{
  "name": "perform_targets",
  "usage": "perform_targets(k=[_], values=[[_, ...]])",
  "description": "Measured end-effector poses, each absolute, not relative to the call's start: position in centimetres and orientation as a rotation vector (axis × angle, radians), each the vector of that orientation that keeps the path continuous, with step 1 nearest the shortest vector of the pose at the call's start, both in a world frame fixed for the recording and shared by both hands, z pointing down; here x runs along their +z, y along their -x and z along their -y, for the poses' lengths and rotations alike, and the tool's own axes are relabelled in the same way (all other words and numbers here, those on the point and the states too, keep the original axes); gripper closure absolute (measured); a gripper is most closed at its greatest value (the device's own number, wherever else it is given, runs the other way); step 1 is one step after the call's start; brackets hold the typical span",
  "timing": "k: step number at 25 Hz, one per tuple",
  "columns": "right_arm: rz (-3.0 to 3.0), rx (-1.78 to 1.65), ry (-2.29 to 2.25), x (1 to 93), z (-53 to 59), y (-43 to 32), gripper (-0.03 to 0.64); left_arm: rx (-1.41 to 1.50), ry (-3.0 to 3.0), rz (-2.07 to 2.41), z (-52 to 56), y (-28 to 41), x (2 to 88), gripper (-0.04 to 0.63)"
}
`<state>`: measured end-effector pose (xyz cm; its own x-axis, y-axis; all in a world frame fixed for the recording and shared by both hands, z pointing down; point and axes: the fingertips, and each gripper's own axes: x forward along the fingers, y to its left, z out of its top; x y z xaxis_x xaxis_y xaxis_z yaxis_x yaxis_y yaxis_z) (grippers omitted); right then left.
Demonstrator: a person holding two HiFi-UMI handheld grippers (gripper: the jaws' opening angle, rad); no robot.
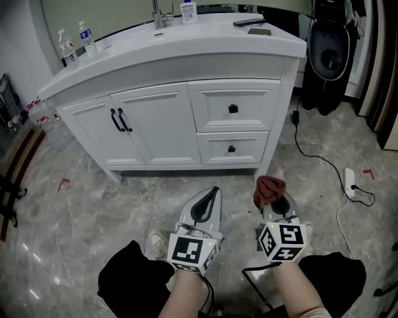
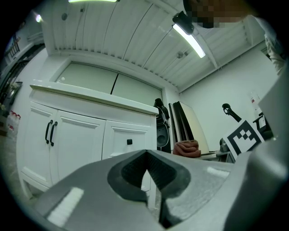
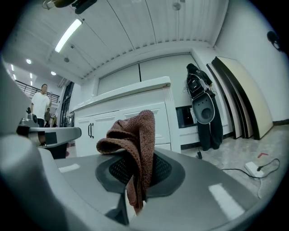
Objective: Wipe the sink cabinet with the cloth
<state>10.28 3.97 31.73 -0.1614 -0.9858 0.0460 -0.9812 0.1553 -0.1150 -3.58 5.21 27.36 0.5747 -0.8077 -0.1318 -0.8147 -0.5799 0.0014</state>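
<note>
1. Cloth [image 1: 268, 188] [image 3: 137, 131]: rust-brown, looped terry-like weave, bunched and folded over on itself. Pinched in right gripper [image 1: 277, 205] [image 3: 135, 176], whose jaws are closed on it. Upper fold flopped above the ribbed black pads. Held low over the floor, apart from the cabinet.
2. Left gripper [image 1: 211, 194] [image 2: 147, 163]: smooth grey shell, dark textured pads. Jaws drawn together at the tips, nothing between them.
3. Sink cabinet [image 1: 186, 124] [image 2: 90, 135] [image 3: 131, 117]: at 12 o'clock from both grippers, touched by neither. White painted fronts with recessed panels. Two doors with a pair of black bar handles [image 1: 121, 120]. Two drawers to the right, each with a small square black knob [image 1: 233, 109].
4. Countertop [image 1: 205, 43]: white, glossy, curved front edge. Metal faucet [image 1: 158, 15] at 12 o'clock on the far side. Two clear water bottles [image 1: 87, 37] at the 10 o'clock end.
5. Floor [image 1: 81, 230]: grey marbled tile, polished, showing reflections. White power strip [image 1: 350, 182] with black cable at 3 o'clock of the right gripper. Red tape mark [image 1: 63, 184] at 9 o'clock.
6. Room: white slatted ceiling [image 2: 113, 27] with a tube light [image 2: 192, 38]. Tall black rounded object [image 1: 328, 53] at 2 o'clock, just beside the cabinet's right end.
</note>
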Motion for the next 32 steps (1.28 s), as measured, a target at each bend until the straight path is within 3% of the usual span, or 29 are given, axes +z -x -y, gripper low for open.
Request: perform_targets(k=[12, 32], values=[[-2.371, -0.065, 2.012, 30.6, -11.8, -7.2, 0.538, 0.176, 2.768, -1.407, -11.3, 5.2, 28.1, 0.595], [-2.422, -0.075, 1.933, 30.4, -11.9, -5.6, 0.541, 0.145, 2.754, -1.381, -11.6, 5.1, 27.9, 0.595]])
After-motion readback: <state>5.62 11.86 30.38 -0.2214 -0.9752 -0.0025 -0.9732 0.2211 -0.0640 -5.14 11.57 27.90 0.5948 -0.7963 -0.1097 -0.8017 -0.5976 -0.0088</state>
